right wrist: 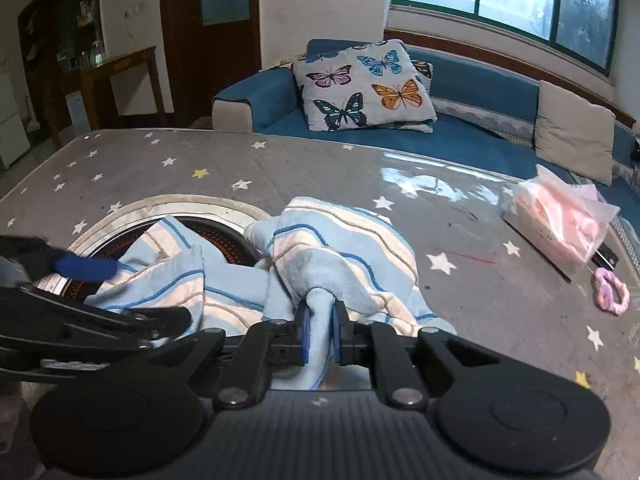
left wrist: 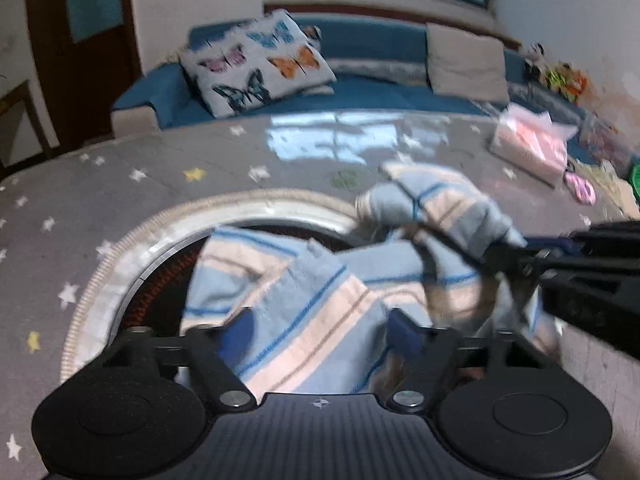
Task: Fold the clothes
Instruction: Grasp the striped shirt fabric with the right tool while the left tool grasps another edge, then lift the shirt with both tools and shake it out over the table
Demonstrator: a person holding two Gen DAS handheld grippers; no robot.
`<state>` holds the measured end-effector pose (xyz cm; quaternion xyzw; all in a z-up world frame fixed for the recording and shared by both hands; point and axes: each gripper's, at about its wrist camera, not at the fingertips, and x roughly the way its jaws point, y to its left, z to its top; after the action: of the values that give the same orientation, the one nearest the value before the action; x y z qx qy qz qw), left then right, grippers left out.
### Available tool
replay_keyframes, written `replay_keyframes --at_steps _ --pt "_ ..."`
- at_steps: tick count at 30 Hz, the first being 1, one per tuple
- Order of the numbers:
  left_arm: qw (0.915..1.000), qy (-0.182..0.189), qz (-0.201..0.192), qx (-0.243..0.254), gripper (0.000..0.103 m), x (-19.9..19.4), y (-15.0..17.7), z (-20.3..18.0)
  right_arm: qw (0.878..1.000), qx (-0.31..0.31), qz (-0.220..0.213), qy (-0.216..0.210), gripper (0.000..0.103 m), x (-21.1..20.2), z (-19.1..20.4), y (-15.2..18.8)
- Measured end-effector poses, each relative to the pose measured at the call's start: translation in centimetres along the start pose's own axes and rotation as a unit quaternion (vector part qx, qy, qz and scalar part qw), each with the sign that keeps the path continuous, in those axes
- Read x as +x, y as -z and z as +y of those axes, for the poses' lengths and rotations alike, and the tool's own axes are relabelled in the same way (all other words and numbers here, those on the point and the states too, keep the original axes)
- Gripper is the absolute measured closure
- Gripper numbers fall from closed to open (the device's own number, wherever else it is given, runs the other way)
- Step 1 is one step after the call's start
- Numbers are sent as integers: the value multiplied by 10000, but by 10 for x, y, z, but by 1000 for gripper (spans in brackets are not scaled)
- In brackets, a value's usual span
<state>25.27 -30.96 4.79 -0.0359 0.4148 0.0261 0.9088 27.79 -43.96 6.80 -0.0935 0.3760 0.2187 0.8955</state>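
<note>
Right gripper (right wrist: 319,332): we've pinched a bunched fold of the striped garment (right wrist: 344,248).
Left gripper (left wrist: 318,330): jaws apart over the cloth, nothing clamped yet.
Garment: crumpled on the table (right wrist: 280,168), partly over the round recess (right wrist: 224,240).
Risk: our bunched pinch may drag layers unevenly; the hem could sag into the recess.

Butterfly pillow (right wrist: 366,86) on blue sofa (right wrist: 480,84), pink bag (right wrist: 560,216), pink scrunchie (right wrist: 611,293) on starred tablecloth (right wrist: 200,164)
</note>
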Motion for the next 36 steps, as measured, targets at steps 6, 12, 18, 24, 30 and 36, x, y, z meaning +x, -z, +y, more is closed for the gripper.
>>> replay_keyframes --at_steps 6,12,18,24,30,36 --pt "9998 139 -92 -90 100 -8 12 20 9993 325 -149 -134 94 -17 -17 4" --pt "9993 178 -262 -199 100 -29 11 37 9980 555 -252 -196 94 -35 -28 12" --pt "9985 487 -246 -63 46 -34 7 19 9989 385 -222 -111 90 -33 -27 14" --pt "9984 534 -75 162 64 -15 5 7 9995 144 -256 -149 84 -30 -23 9" --pt "9979 638 -69 55 97 -18 12 17 9994 -63 -245 -246 82 -21 -15 8" --pt "9977 490 -455 -82 101 -45 12 45 9990 142 -390 -137 95 -32 -19 10"
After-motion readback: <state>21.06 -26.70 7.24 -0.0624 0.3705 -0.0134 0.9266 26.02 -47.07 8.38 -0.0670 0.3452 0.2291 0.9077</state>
